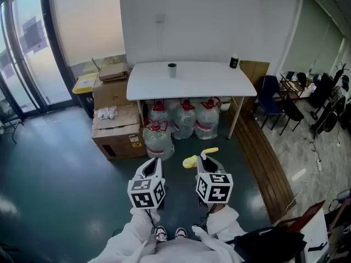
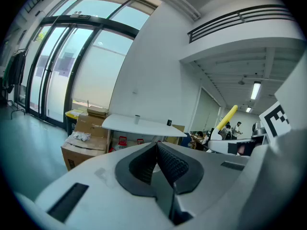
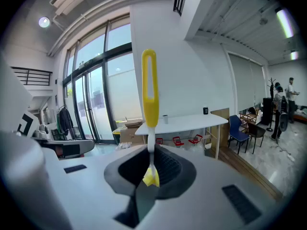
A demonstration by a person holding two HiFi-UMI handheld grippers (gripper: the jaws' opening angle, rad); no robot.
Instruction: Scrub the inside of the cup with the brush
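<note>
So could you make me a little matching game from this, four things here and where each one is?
Things:
1. brush
2. cup
3. water jugs
4. cardboard boxes

Places:
A. under the table
B. clamped in the right gripper
C. on top of the table
D. on the floor beside the table

Pairs: 1-B; 2-C; 3-A; 4-D

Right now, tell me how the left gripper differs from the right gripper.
The left gripper is empty; the right gripper clamps the yellow brush. The left gripper's jaws meet pad to pad; the right gripper's jaws close on the brush's thin stem. Both face the white table with the cup on it.
</note>
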